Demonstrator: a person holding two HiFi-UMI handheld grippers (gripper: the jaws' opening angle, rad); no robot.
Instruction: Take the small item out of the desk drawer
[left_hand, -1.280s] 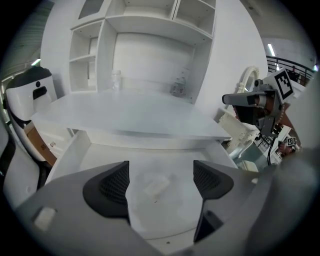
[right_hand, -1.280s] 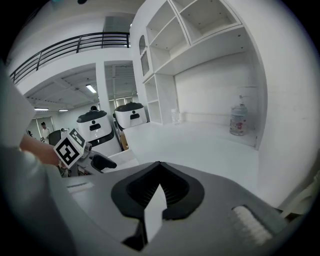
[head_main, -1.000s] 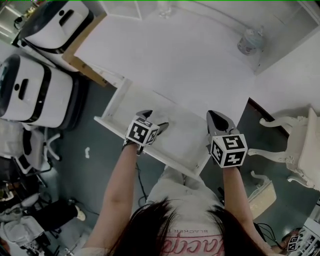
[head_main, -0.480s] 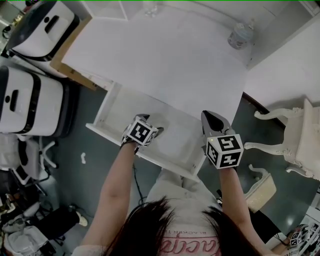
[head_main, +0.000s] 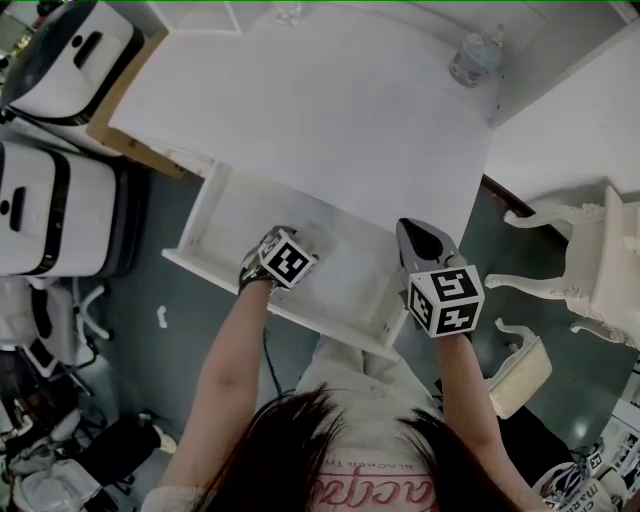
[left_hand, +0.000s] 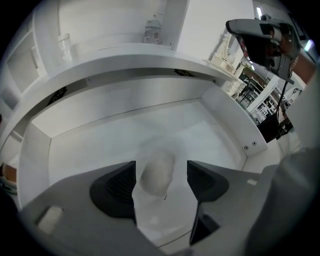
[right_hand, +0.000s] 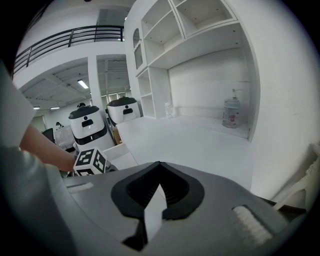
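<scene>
Drawer (head_main: 200, 225) is pulled out from under the white desk (head_main: 330, 110), and the left gripper (left_hand: 161, 167) is down inside it, pointing steeply at the drawer floor. Its jaws stand apart and have just been narrowing, with the small item (left_hand: 156, 175) sitting right between them: a pale, rounded thing (too blurred to name any closer) resting on the drawer bottom towards the near side. The left pad is just beside it and there is a sliver of gap on the right, so no pinch on it yet.

Over on the other side, the right gripper (right_hand: 159, 165) hangs past the drawer's right end, near the desk edge, aimed out across the desktop. Its jaws are pressed together, tip to tip, with nothing between them. From its own view you can see the left gripper's marker cube (right_hand: 90, 162) low at the left.

Far back on the desk, in the corner by the shelf unit, stands a pump bottle (head_main: 470, 60), well apart from both tools. A white chair (head_main: 590, 270) sits to the right of the desk, and two white rounded machines (head_main: 50, 200) stand on the floor to its left.
</scene>
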